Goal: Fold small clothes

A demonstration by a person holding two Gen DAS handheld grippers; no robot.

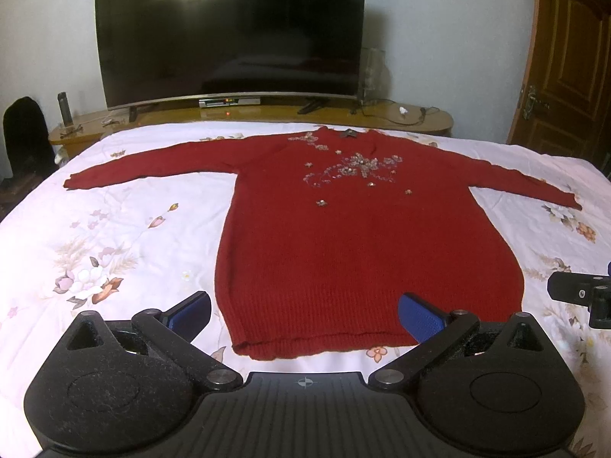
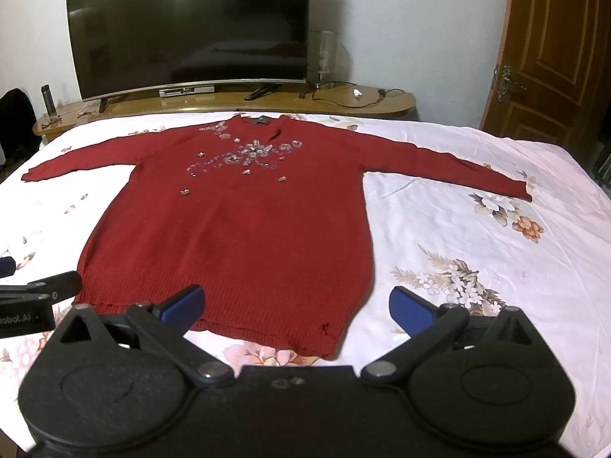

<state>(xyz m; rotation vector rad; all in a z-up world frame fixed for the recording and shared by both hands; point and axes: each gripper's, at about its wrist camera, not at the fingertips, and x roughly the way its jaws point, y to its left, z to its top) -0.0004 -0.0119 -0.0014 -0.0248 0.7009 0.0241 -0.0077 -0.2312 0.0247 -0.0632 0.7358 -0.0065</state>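
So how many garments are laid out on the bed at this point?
1: a red sweater lies flat on the floral bedsheet, sleeves spread, hem nearest the open left gripper and right gripper. Nothing suggests another underneath.

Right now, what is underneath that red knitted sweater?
The red knitted sweater lies flat on a white floral bedsheet, visible all around it. Whatever is directly beneath the knit is covered.

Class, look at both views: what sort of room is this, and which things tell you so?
Most likely a bedroom at home. A red knitted sweater lies spread flat on a bed with a white floral sheet, facing a large black flat-screen television on a low wooden cabinet, beside a brown panelled wooden door.
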